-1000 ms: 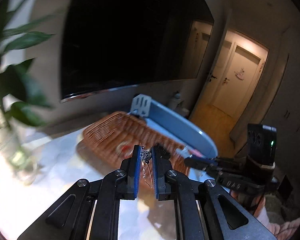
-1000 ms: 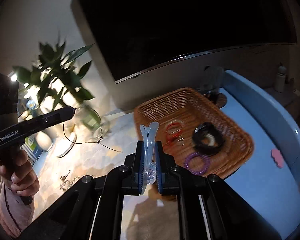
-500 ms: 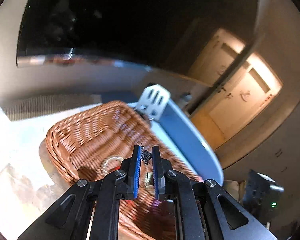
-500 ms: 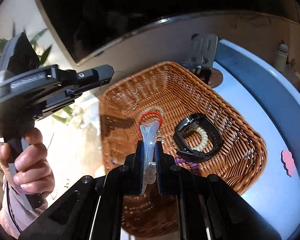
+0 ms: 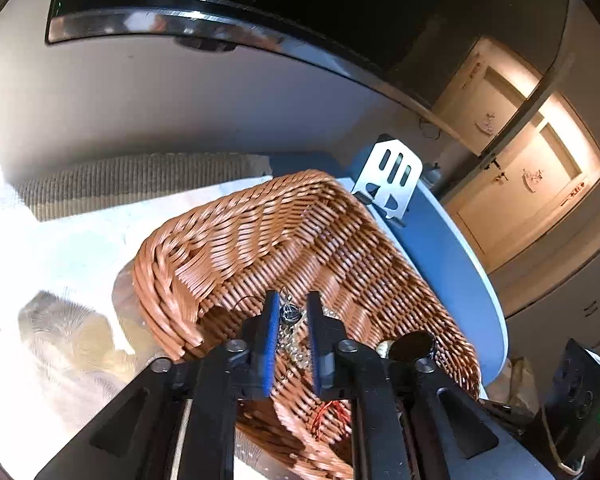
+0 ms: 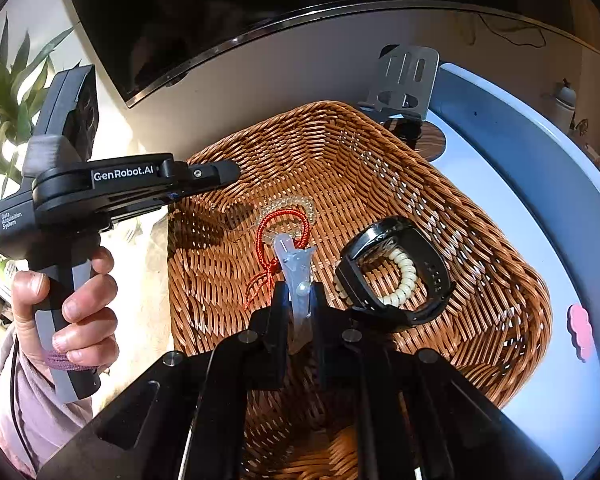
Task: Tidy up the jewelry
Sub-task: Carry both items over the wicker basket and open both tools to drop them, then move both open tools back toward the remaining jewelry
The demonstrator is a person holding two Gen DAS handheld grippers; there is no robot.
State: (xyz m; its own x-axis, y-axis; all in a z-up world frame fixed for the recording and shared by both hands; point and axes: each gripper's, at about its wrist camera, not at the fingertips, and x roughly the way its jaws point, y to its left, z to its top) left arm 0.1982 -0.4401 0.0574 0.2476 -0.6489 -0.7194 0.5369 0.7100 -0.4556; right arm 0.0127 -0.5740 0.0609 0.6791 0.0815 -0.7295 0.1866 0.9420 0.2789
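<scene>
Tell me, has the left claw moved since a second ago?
Yes. The left claw came from beside the basket to over its inside; its jaws have just been opening around the necklace.

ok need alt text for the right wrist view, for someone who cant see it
Right gripper shut on a clear hair clip above a wicker basket holding a black watch, red cord and bead bracelets. At left, a hand holds the left gripper over the basket rim.
</scene>
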